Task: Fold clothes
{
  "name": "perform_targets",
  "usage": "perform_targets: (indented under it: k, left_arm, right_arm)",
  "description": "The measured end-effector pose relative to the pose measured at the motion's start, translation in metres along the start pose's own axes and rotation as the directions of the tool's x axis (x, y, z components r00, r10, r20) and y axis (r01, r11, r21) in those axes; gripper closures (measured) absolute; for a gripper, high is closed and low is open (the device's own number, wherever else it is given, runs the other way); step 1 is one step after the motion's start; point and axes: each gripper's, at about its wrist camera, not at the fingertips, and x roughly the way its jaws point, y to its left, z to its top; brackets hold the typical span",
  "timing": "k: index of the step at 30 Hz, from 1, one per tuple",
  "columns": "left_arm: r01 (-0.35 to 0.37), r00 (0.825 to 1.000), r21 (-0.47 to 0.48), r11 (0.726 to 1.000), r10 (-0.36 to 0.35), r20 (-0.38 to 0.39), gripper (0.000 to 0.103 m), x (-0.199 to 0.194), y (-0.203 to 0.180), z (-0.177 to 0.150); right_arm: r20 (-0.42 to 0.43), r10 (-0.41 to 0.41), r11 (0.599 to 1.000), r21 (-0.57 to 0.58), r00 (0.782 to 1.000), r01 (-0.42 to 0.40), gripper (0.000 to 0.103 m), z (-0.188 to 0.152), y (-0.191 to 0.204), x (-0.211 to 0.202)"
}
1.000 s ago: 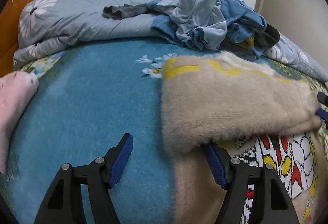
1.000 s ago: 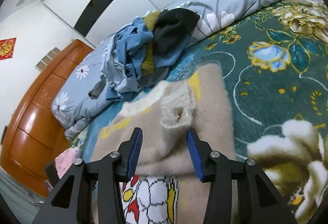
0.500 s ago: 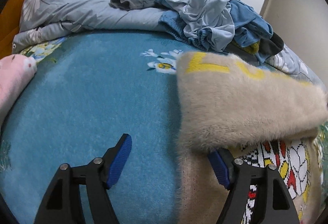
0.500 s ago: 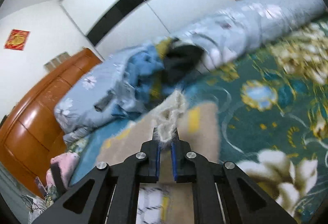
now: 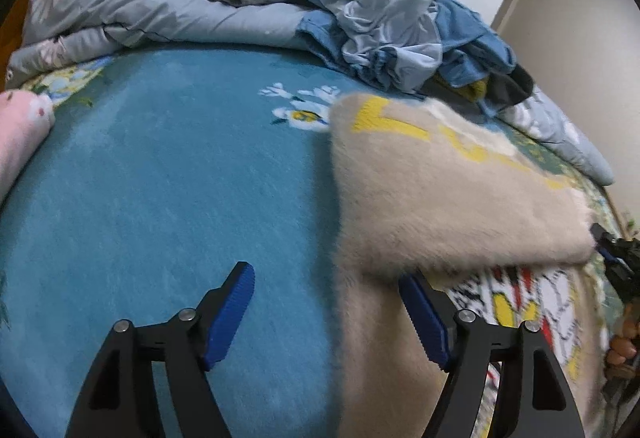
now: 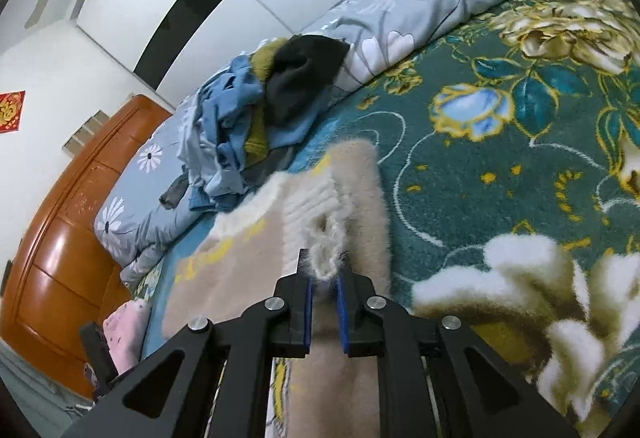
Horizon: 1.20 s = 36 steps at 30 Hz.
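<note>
Our left fingers [image 5: 232, 312] stand wide apart and hold nothing; the left gripper [image 5: 332, 314] hovers low over the blue floral blanket [image 5: 160, 189], its left pad above bare blanket and its right pad tucked just under the near edge of the folded flap of the beige fuzzy sweater [image 5: 448, 205]. Far to the left we see a pink garment [image 5: 20, 133] lying at the blanket's edge, well apart from the sweater. Behind it, a grey floral quilt [image 5: 132, 9] is bunched along the back of the bed, and a heap of blue and grey clothes [image 5: 392, 33] rests on it, just beyond the sweater's far edge. The sweater lies flat on the blanket right of centre, its upper part folded over toward us, yellow marks along the top, and a red, yellow and white pattern showing below the fold. At the far right edge of that view our right gripper [image 5: 616, 258] meets the sweater's corner. In the right wrist view, our right gripper [image 6: 323, 302] is clamped on a fuzzy cream cuff of the sweater [image 6: 320, 222], the blue pads pressed close on either side of the tuft. Right of it we see the green part of the blanket with gold and blue flowers.
</note>
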Motion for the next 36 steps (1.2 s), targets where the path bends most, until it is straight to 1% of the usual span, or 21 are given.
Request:
perform_targets:
  k: [2, 4, 5, 7, 10, 13, 15, 20, 22, 24, 26, 27, 28, 29, 31, 33, 34, 35, 36]
  left_arm:
    - [0.026, 1.0, -0.01, 1.0, -0.027, -0.012, 0.025, -0.007, 0.002, -0.006]
    - [0.053, 0.998, -0.016, 0.998, -0.053, -0.025, 0.025, -0.014, 0.005, -0.014]
    - [0.069, 0.997, -0.017, 0.998, -0.069, -0.033, 0.025, -0.017, 0.007, -0.019]
    - [0.097, 0.994, -0.019, 0.995, -0.098, -0.048, 0.025, -0.022, 0.008, -0.03]
    - [0.142, 0.988, -0.029, 0.989, -0.143, -0.059, 0.025, -0.03, 0.007, -0.044]
    - [0.222, 0.971, -0.065, 0.973, -0.227, -0.077, 0.025, -0.037, 0.008, -0.056]
    - [0.257, 0.96, -0.069, 0.964, -0.262, -0.093, 0.025, -0.042, 0.006, -0.065]
    - [0.317, 0.939, -0.054, 0.947, -0.321, -0.127, 0.026, -0.059, -0.003, -0.088]
    - [0.315, 0.939, -0.041, 0.948, -0.318, -0.135, 0.027, -0.066, -0.006, -0.097]
    - [0.321, 0.936, -0.043, 0.946, -0.324, -0.138, 0.029, -0.073, -0.007, -0.106]
    - [0.329, 0.932, -0.06, 0.942, -0.335, -0.139, 0.035, -0.079, -0.005, -0.114]
    - [0.333, 0.93, -0.069, 0.94, -0.34, -0.14, 0.038, -0.082, -0.003, -0.118]
    - [0.338, 0.928, -0.077, 0.938, -0.346, -0.141, 0.045, -0.085, -0.002, -0.121]
    - [0.344, 0.925, -0.085, 0.935, -0.353, -0.144, 0.052, -0.088, 0.0, -0.125]
    - [0.369, 0.912, -0.106, 0.923, -0.382, -0.15, 0.055, -0.094, 0.005, -0.135]
    - [0.387, 0.904, -0.11, 0.915, -0.4, -0.152, 0.056, -0.1, 0.006, -0.142]
    - [0.386, 0.904, -0.108, 0.916, -0.399, -0.154, 0.064, -0.101, 0.005, -0.144]
    - [0.381, 0.906, -0.105, 0.919, -0.393, -0.154, 0.085, -0.103, 0.005, -0.146]
    - [0.374, 0.91, -0.103, 0.921, -0.387, -0.152, 0.091, -0.105, 0.004, -0.149]
  right_arm:
    - [-0.011, 0.0, 1.0, -0.021, 1.0, 0.0, 0.086, -0.006, -0.001, -0.013]
    - [-0.031, -0.004, 0.999, -0.039, 1.0, 0.003, 0.078, -0.014, -0.005, -0.026]
    - [-0.048, -0.005, 0.999, -0.041, 0.999, 0.003, 0.076, -0.02, -0.009, -0.031]
    - [-0.089, 0.0, 0.999, -0.038, 0.996, -0.003, 0.076, -0.033, -0.019, -0.04]
    - [-0.159, 0.029, 0.999, -0.015, 0.987, -0.032, 0.076, -0.056, -0.031, -0.048]
    - [-0.196, 0.068, 0.997, -0.024, 0.978, -0.074, 0.076, -0.075, -0.026, -0.052]
    - [-0.222, 0.094, 0.994, -0.029, 0.971, -0.103, 0.076, -0.087, -0.023, -0.054]
    - [-0.284, 0.156, 0.984, -0.037, 0.946, -0.173, 0.073, -0.117, -0.016, -0.061]
    - [-0.313, 0.187, 0.978, -0.031, 0.931, -0.206, 0.073, -0.128, -0.013, -0.062]
    - [-0.327, 0.195, 0.974, -0.042, 0.924, -0.221, 0.073, -0.139, -0.011, -0.067]
    - [-0.327, 0.206, 0.972, -0.043, 0.922, -0.232, 0.074, -0.147, -0.012, -0.073]
    - [-0.327, 0.216, 0.97, -0.035, 0.92, -0.24, 0.078, -0.151, -0.014, -0.076]
    - [-0.328, 0.221, 0.97, -0.027, 0.918, -0.243, 0.083, -0.154, -0.017, -0.079]
    - [-0.331, 0.224, 0.97, -0.019, 0.917, -0.244, 0.086, -0.157, -0.019, -0.082]
    - [-0.33, 0.228, 0.969, -0.015, 0.916, -0.246, 0.09, -0.161, -0.022, -0.086]
    - [-0.324, 0.23, 0.969, -0.007, 0.918, -0.245, 0.091, -0.163, -0.023, -0.089]
    - [-0.319, 0.232, 0.969, 0.0, 0.919, -0.245, 0.092, -0.162, -0.023, -0.09]
    - [-0.315, 0.234, 0.969, 0.0, 0.92, -0.246, 0.092, -0.161, -0.02, -0.091]
    - [-0.31, 0.233, 0.969, -0.008, 0.922, -0.247, 0.093, -0.16, -0.017, -0.092]
